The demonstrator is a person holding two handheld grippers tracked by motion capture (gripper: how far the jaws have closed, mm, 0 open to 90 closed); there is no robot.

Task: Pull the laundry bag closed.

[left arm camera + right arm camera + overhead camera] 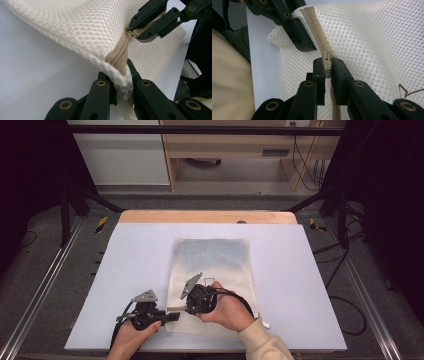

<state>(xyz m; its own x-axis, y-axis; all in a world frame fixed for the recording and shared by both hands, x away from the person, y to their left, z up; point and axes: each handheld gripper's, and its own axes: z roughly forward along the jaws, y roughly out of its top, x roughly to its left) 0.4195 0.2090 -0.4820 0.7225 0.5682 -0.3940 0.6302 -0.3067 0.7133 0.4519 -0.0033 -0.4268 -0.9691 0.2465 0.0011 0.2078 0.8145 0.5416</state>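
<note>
The mesh bag (212, 285) lies flat on the white table (125, 265), its long axis running away from the person. The left gripper (121, 75) pinches the bag's near corner — at the end of the zipper (119, 56). The right gripper (327, 67) pinches the zipper pull (326, 60), just beside that corner.

From my remote seat I look down on a pale grey tabletop (300, 270) with a wooden strip (207, 216) along its far edge. Metal rails (45, 285) flank it over grey floor (210, 200). Beyond stand a white cabinet (122, 157) and a wooden desk (235, 145), with black cables (307, 165) hanging at the right.
</note>
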